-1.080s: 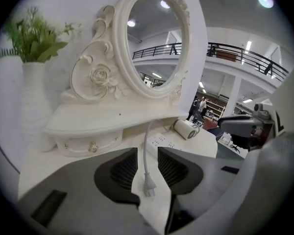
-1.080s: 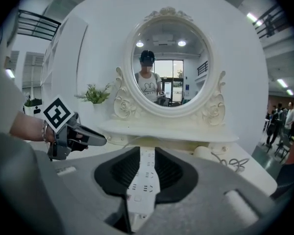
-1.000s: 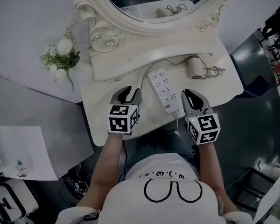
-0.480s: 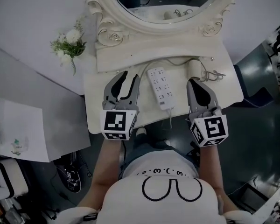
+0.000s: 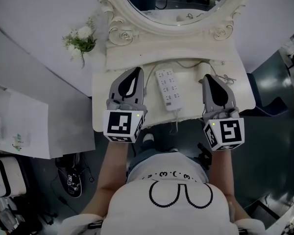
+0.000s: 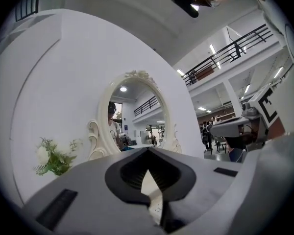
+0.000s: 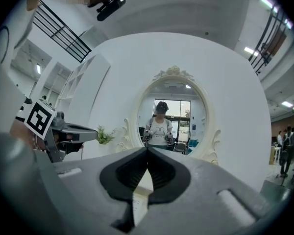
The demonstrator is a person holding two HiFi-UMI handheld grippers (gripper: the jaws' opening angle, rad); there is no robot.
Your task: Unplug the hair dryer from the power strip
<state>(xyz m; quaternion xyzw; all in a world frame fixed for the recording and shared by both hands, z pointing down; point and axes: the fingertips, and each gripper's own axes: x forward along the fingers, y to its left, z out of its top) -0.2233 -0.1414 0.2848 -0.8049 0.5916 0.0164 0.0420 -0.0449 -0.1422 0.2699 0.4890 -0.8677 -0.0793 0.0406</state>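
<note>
Overhead view; two level views toward mirror [image 7: 174,116]

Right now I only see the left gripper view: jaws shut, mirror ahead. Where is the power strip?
Observer: In the head view the power strip lies on the vanity table, between the left gripper and the right gripper.
Operator: Anything plugged in?
Observer: No plug shows in it; one cord leaves its near end over the table edge.
Operator: Right gripper holding something?
Observer: No; its own view shows the jaws shut on nothing.
</note>
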